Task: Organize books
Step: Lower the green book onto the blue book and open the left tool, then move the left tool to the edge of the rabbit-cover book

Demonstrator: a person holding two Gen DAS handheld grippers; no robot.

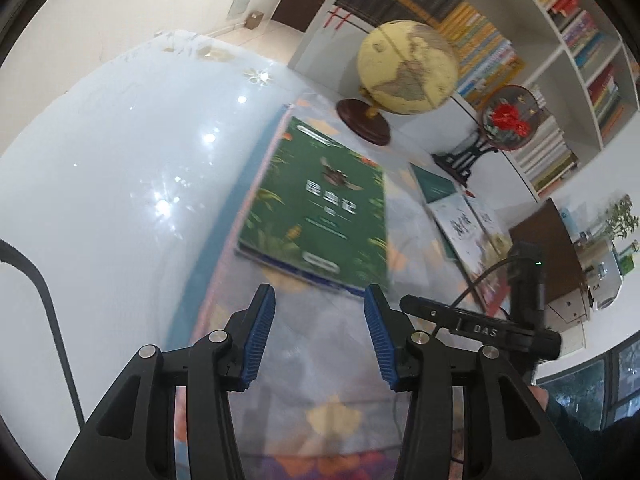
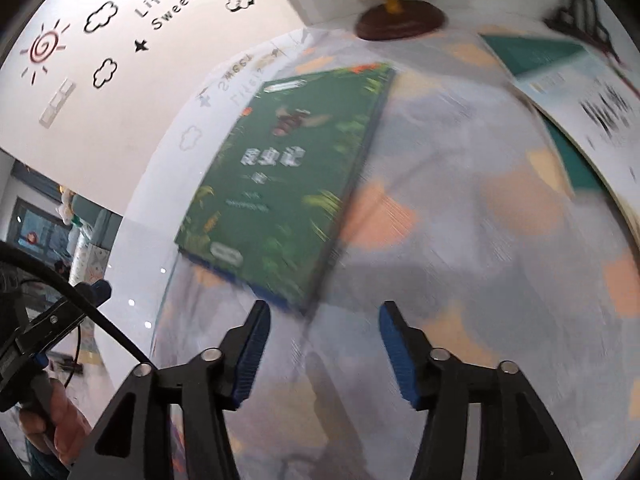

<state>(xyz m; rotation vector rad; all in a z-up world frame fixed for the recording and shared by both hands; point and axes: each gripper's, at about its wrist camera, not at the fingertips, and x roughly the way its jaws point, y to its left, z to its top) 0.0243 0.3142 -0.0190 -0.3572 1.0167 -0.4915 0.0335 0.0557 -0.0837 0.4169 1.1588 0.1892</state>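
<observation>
Green-covered, with leafy borders and an insect printed above a white title, the top book [image 1: 320,204] lies flat on a small stack whose blue edge shows beneath it, on a table under a pale patterned cloth [image 1: 404,236] with orange patches. Behind the green book stands a cream globe [image 1: 408,66] on a dark round wooden base. To the green book's right lie more books [image 1: 468,220], a teal one and a white one overlapping, though blur makes it hard to say how many. Beyond those stands a round ornament with red flowers [image 1: 510,118] on a black stand.

Just short of the green book's near edge, the left gripper [image 1: 320,300] hovers with its blue pads apart and nothing between them. The right gripper [image 2: 324,312] hangs near the book's near right corner, jaws likewise spread and empty. A hand [image 2: 60,428] gripping the left tool shows at the right wrist view's lower left.
</observation>
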